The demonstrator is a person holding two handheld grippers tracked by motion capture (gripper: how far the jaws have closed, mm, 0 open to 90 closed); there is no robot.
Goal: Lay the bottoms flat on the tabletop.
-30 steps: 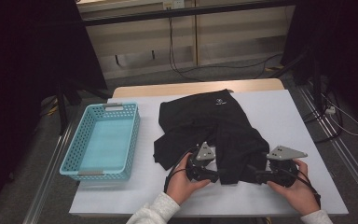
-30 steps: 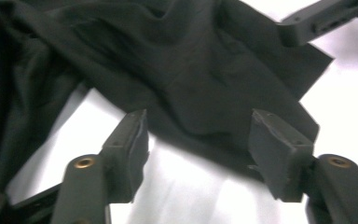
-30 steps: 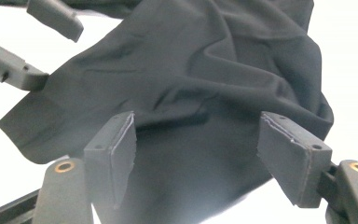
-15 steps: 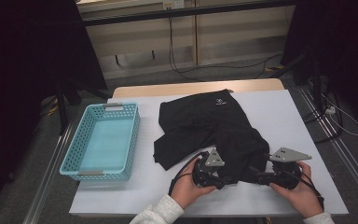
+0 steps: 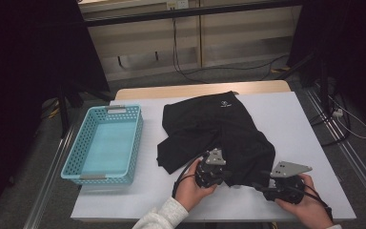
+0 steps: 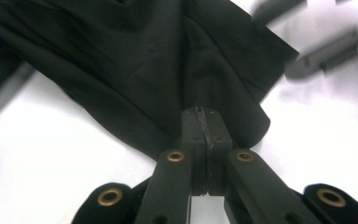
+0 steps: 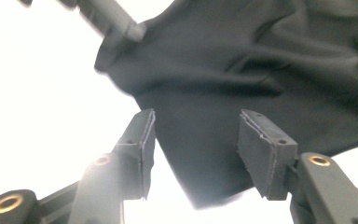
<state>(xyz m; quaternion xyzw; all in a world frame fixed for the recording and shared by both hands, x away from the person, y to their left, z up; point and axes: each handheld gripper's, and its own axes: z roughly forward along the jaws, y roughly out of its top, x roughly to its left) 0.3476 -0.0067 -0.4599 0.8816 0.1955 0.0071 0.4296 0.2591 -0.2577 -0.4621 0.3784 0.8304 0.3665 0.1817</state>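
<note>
White tabletop (image 5: pixel 295 124): limp black garment (image 5: pixel 219 133); left gripper (image 6: pixel 204 122) clamps its six-o'clock hem, right gripper (image 7: pixel 193 140) closing, cloth between.

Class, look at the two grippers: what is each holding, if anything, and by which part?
The left gripper is shut on the black garment at its near hem. The right gripper holds nothing: its closing jaws straddle the hem corner.

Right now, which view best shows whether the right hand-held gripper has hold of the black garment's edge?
The right gripper view: its pads stand apart, closing around the black garment hem, not yet pressing. The high view shows the right hand-held gripper at the hem. The left gripper view shows a blurred part of it.
</note>
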